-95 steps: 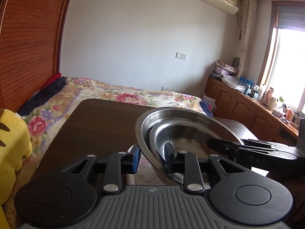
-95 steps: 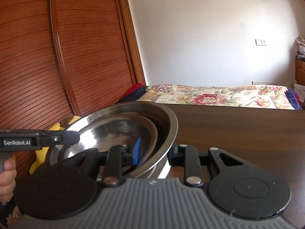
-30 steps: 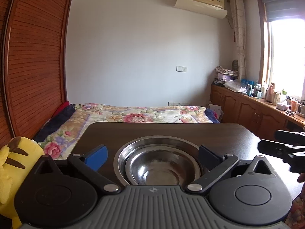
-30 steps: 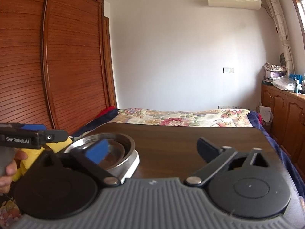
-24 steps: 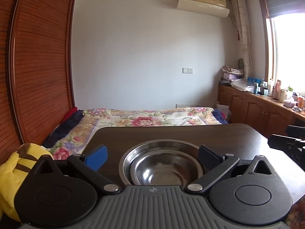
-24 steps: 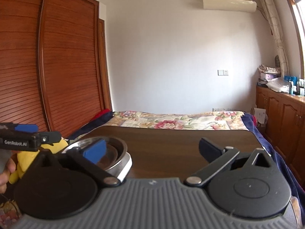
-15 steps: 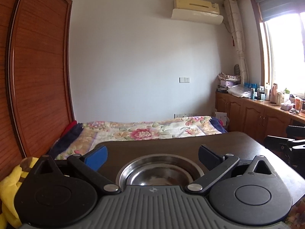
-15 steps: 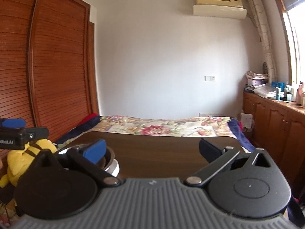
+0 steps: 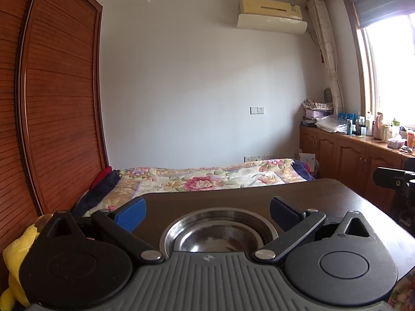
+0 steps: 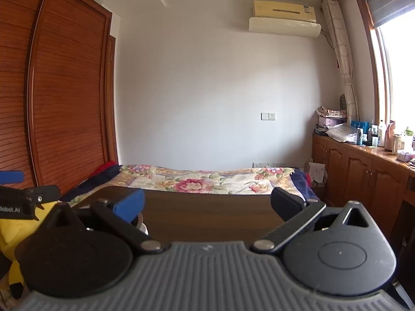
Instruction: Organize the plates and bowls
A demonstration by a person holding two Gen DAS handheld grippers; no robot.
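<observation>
Bowls are nested on the surface, both grippers free and clear of them

Ur left gripper (image 9: 207,212) has its fingers (image 9: 129,213) spread wide w/ nothing between them, hanging just above and behind the nested steel bowls (image 9: 218,235), smaller one sitting inside the bigger. Right gripper (image 10: 207,207) is spread wide and empty too, off to the right w/ only a sliver of the bowl rim (image 10: 141,220) peeking behind its blue pad. Stack looks centred and flat on the dark surface (image 9: 324,202) imo, so the step in hand is prob just clearing away. Pull straight up and back, don't sweep sideways or u could clip the rim. Steel slides easy on polished wood, one nudge and it skates.
</observation>
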